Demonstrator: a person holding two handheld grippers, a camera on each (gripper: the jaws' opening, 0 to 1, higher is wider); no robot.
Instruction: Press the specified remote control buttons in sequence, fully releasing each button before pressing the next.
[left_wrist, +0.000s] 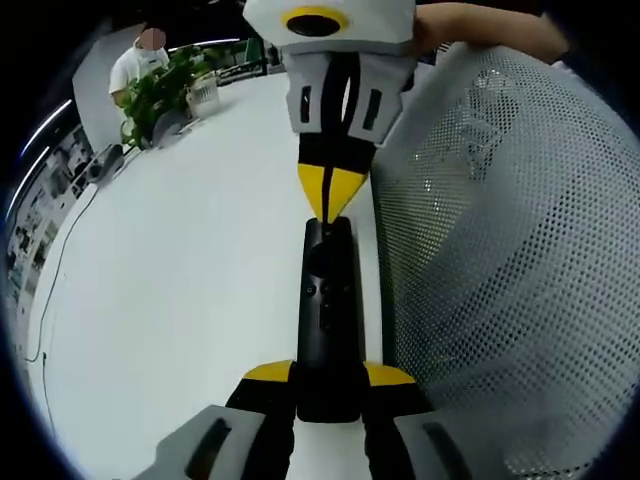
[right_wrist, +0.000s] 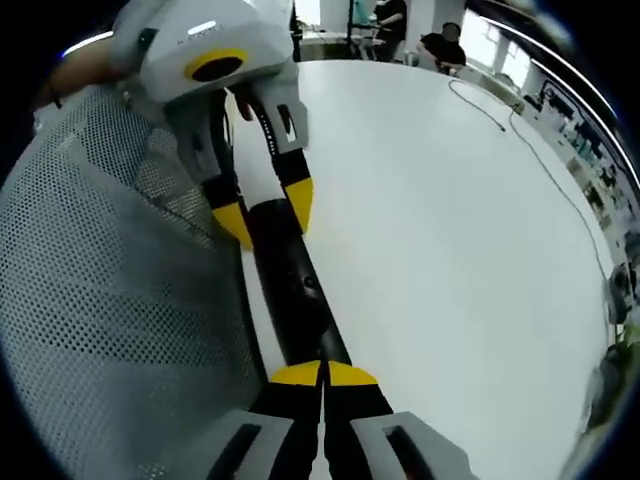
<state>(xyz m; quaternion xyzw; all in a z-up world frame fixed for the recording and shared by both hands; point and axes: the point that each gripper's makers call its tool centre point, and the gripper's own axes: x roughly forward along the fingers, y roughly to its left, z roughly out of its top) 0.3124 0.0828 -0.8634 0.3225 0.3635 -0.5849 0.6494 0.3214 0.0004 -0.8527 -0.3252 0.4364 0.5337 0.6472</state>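
Note:
A slim black remote (left_wrist: 327, 300) lies lengthwise over the white table (left_wrist: 180, 300), and my left gripper (left_wrist: 328, 375) is shut on its near end, one yellow tip on each side. My right gripper (left_wrist: 329, 195) comes in from the top of the left gripper view with its tips shut together, their point touching the remote's far end. In the right gripper view, my right gripper (right_wrist: 322, 375) is shut with its tips against the remote (right_wrist: 300, 290). The left gripper (right_wrist: 265, 212) clamps the other end. Small buttons show mid-remote.
A white mesh chair back (left_wrist: 500, 250) stands close beside the remote, also the chair (right_wrist: 100, 300). A potted plant (left_wrist: 160, 90) and a person (left_wrist: 140, 60) are at the table's far end. A thin cable (right_wrist: 540, 160) runs along the table edge.

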